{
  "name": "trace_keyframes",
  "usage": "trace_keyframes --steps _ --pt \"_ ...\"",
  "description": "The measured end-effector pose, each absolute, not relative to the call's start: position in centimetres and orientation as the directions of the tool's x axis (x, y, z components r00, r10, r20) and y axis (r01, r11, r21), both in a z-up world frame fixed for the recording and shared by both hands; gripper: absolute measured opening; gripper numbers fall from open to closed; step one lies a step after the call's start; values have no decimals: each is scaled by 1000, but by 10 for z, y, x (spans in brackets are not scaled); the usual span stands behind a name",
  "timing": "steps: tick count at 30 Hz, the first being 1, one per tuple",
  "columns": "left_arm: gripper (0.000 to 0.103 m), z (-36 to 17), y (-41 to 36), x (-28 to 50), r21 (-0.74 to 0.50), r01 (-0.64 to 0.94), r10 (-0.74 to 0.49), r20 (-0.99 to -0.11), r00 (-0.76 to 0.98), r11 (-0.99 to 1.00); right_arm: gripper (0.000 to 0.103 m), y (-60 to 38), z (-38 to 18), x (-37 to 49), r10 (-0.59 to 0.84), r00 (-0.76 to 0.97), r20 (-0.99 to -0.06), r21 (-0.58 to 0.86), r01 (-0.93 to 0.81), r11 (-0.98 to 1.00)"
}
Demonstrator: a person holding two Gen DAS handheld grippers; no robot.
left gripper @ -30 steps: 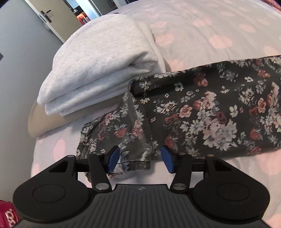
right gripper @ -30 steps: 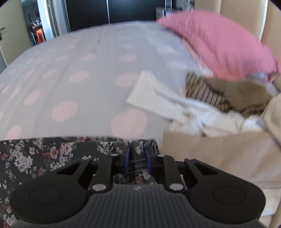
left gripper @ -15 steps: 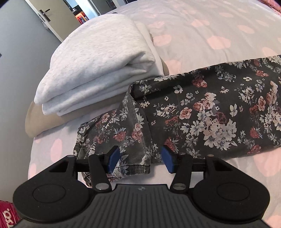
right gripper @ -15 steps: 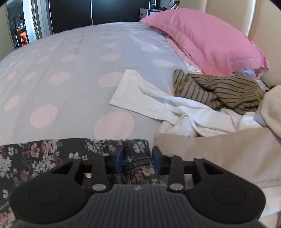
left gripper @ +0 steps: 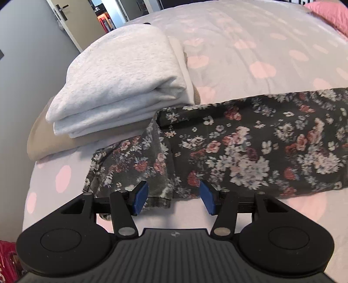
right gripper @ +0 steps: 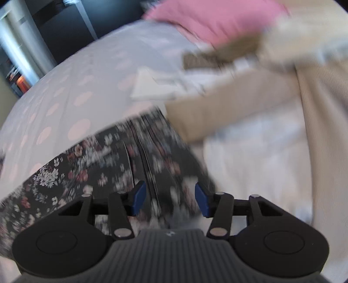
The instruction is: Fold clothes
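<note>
Dark floral trousers [left gripper: 239, 148] lie stretched across the spotted bedspread [left gripper: 250, 43]. In the left wrist view my left gripper [left gripper: 173, 199] is open over the near hem at the leg end, its blue pads [left gripper: 140, 197] standing apart from the cloth. In the blurred right wrist view the trousers' other end [right gripper: 130, 161] lies flat on the bed. My right gripper [right gripper: 168, 200] hovers above it with its jaws opening and the pads clear of the fabric.
A folded grey garment [left gripper: 121, 82] rests on a folded beige one [left gripper: 52, 139] by the bed's left edge, touching the trousers. Beige cloth [right gripper: 228, 108], white cloth [right gripper: 156, 87], a striped garment [right gripper: 208, 58] and a pink pillow [right gripper: 213, 19] lie to the right.
My right gripper let go of the trousers' end, its jaws spreading, and it swung aside with a roll. The left gripper stayed open and the trouser leg settled flatter.
</note>
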State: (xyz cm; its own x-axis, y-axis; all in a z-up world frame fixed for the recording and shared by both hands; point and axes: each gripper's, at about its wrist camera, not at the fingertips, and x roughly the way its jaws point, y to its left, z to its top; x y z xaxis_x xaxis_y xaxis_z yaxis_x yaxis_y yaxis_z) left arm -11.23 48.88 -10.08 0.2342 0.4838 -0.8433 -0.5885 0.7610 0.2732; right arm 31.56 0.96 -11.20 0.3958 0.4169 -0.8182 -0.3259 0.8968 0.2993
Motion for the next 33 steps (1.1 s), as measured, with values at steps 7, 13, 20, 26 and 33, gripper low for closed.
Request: trace_keyframes --steps 7,13,20,26,33 --pt "50 -109 482 -123 186 -627 409 -883 232 756 60 -6 -150 323 497 305 -813 476 -143 868" --pt "50 -119 489 -128 197 -657 407 -895 183 728 65 6 -161 324 522 334 -785 493 -175 852" --pt "50 -121 493 -132 189 -670 403 -897 178 718 44 6 -155 319 518 393 -760 483 -192 854" --pt "50 -110 489 -132 178 -674 411 -889 203 718 25 10 -112 303 523 469 -712 469 -237 851" --pt "50 -94 480 -140 133 -691 404 -882 245 710 14 -4 -45 272 533 574 -622 461 -282 841"
